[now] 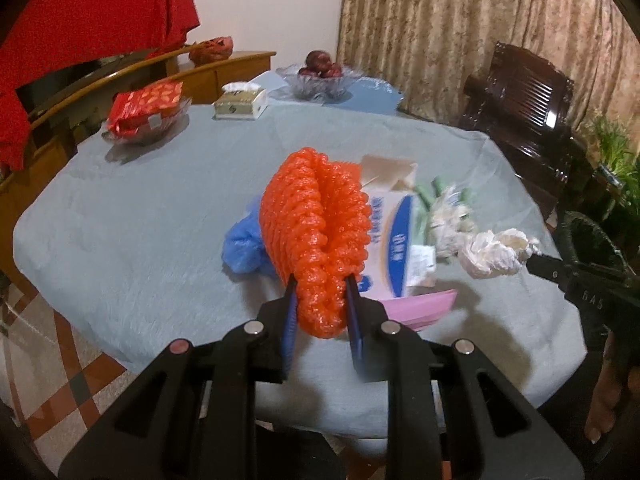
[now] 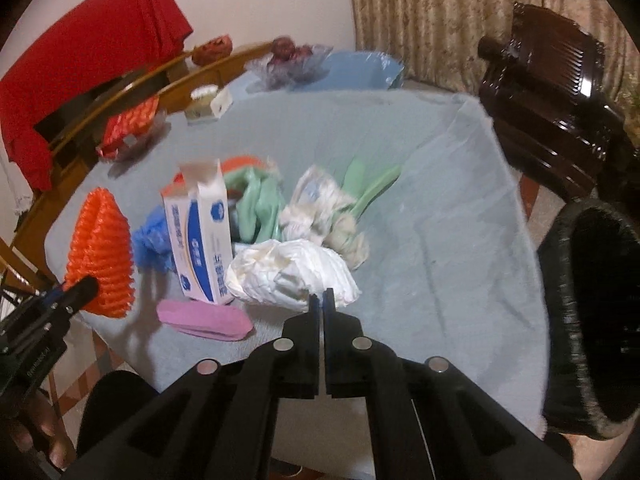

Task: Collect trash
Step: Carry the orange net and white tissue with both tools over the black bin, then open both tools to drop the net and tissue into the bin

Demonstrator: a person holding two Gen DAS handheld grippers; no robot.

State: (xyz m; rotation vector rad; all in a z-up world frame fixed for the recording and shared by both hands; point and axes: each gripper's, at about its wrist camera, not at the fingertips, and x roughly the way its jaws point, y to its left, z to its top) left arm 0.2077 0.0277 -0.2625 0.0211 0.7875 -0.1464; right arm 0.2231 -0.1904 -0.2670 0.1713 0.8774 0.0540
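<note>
both grippers loaded, bin waiting at the right

the left gripper (image 1: pixel 320 300) was clamped on the orange foam net (image 1: pixel 316 236), its blue pads pressing into the lower end so the net stood up above the grey tablecloth (image 1: pixel 120 208). the right gripper (image 2: pixel 321 300) had its fingers pinched together on the near edge of a crumpled white tissue wad (image 2: pixel 292 276) — in the left view that wad hung clear of the cloth.

the black bin (image 2: pixel 592 320) stood just off the table's right edge. to do this well, i'd say each load should travel fully over the rim before the fingers part; the thin pinch on the tissue looked the likelier to slip, and the springy net could catch on the rim.

counted on the table: one white-and-blue carton (image 2: pixel 204 240) standing upright, one pink flat piece (image 2: pixel 204 320) lying before it, one blue crumpled bag (image 2: pixel 150 244), green plastic wrap (image 2: pixel 260 204) — one piece or two, i couldn't tell — and one more whitish wrapper bundle (image 2: pixel 328 216).
</note>
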